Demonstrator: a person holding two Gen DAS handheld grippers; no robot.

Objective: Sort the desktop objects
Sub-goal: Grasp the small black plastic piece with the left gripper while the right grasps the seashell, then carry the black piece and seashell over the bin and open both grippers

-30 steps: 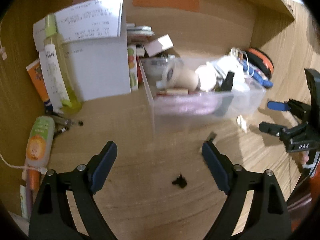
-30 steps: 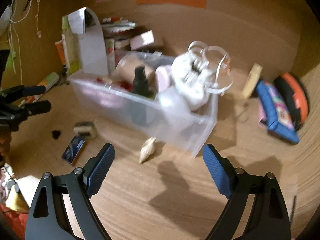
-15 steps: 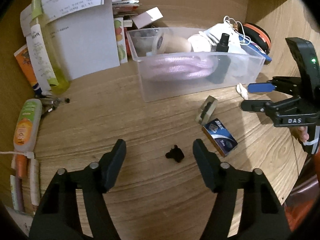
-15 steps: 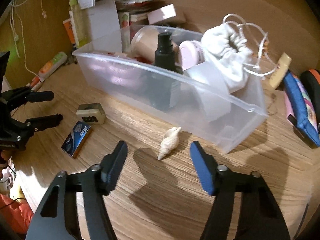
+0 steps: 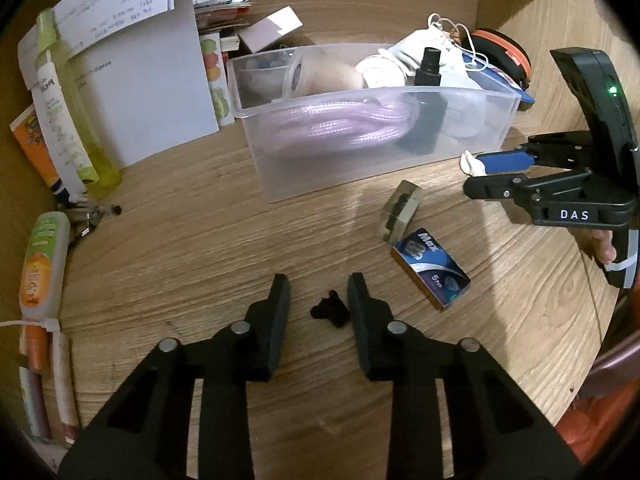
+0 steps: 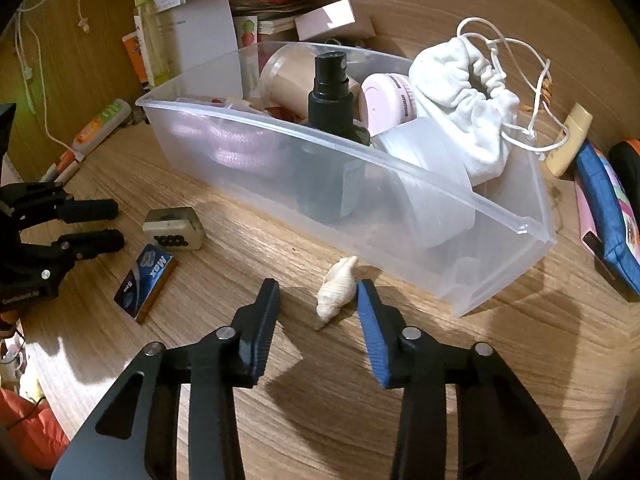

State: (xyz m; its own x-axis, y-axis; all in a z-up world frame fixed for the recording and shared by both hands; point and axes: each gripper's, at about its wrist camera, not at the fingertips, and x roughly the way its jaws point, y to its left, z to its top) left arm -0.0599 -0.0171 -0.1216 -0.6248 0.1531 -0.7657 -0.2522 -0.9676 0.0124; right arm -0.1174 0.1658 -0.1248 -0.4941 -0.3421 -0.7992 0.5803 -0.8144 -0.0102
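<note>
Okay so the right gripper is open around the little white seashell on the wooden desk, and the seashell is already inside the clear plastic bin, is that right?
Not quite. The small white spiral seashell is not inside the clear plastic storage bin; it lies on the wooden desk just in front of the bin's near wall. The right wrist view shows this. The rest holds: the right gripper is open, a finger on each side of the shell.

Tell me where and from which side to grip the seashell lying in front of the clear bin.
Grip the seashell across its ribbed, widest middle, coming straight down from above. It lies flat on the desk, its pointed tip toward the right gripper, whose open fingers already sit either side of it.
</note>
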